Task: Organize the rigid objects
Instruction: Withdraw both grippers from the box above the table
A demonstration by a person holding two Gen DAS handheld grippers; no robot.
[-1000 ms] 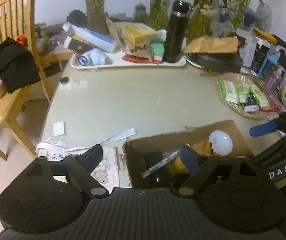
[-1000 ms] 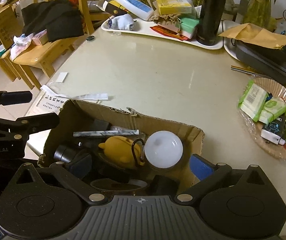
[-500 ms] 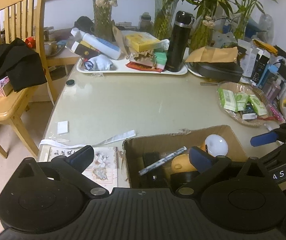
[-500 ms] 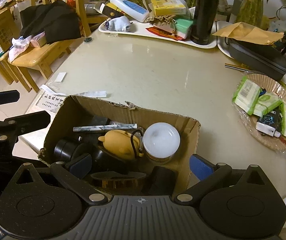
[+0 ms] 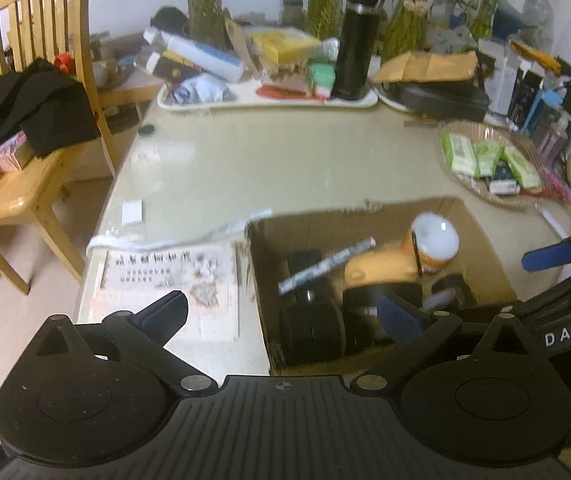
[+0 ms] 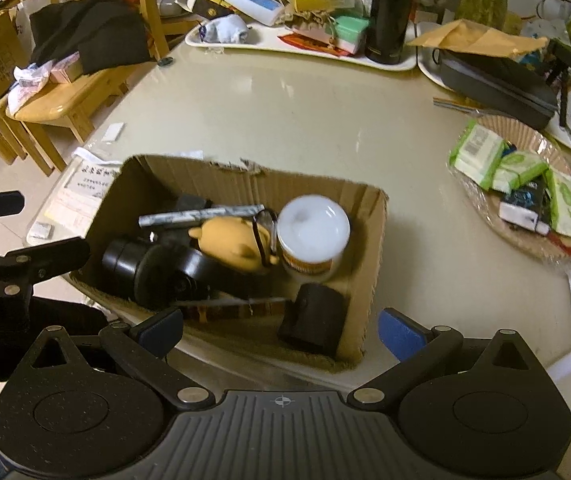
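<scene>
While both tools hovered at the near table edge, the left gripper (image 5: pixel 281 312) had just finished spreading its jaws wide, nothing between them, and the right gripper (image 6: pixel 281 330) likewise stood apart and empty. Directly ahead and below lay the open brown cardboard box (image 6: pixel 369 216), its long axis crosswise. Inside lay a grey marbled stick (image 6: pixel 201 216), also crosswise, a yellow rubber toy (image 6: pixel 229 242) and a white-lidded round jar (image 6: pixel 311 232), nearer the right hand. Beyond stood a tall black flask (image 6: pixel 389 8).
</scene>
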